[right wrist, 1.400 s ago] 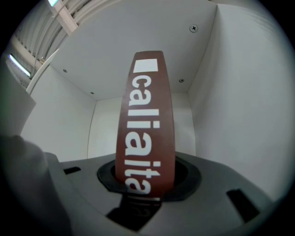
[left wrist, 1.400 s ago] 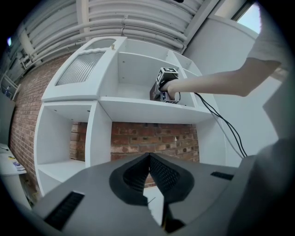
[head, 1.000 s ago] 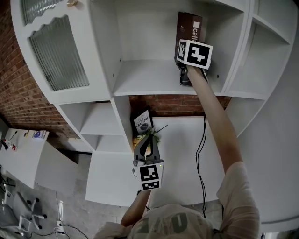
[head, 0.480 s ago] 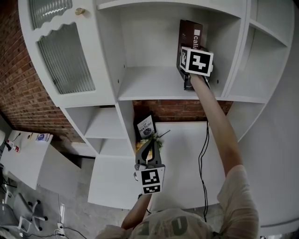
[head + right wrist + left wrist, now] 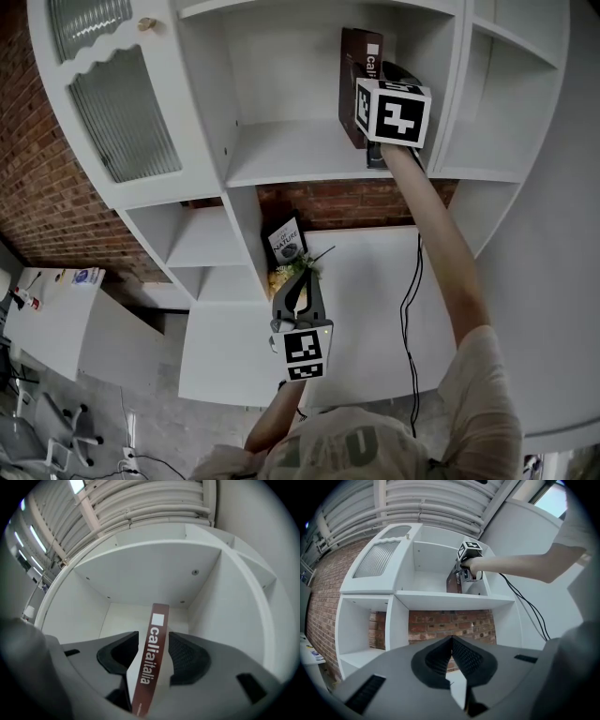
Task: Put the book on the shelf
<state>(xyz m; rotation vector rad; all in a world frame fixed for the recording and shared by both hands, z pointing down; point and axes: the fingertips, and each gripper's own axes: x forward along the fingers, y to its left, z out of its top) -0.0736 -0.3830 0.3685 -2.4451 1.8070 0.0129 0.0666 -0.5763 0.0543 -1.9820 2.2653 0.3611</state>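
A dark brown book (image 5: pixel 354 84) stands upright on the upper shelf (image 5: pixel 281 159) near the compartment's right wall. My right gripper (image 5: pixel 371 150) reaches into that compartment at the book's lower end. In the right gripper view the book's spine (image 5: pixel 157 620) rises between the jaws of the right gripper (image 5: pixel 152 654). The jaws are opening and the pads do not press on it. My left gripper (image 5: pixel 298 281) hangs low in front of the cabinet, shut and empty. From the left gripper (image 5: pixel 451 639) I see the book (image 5: pixel 452 581) and the right gripper (image 5: pixel 465 573) up on the shelf.
A small book with a dark picture (image 5: pixel 286 246) leans in the lower compartment, with a bit of green plant (image 5: pixel 302 270) before it. A ribbed glass door (image 5: pixel 122 112) closes the cabinet's left part. A black cable (image 5: pixel 411 281) runs down the right. Brick wall shows behind the shelves.
The right gripper has stayed at the book on the upper shelf, and the book now shows further left of its marker cube. The left gripper has hardly moved.
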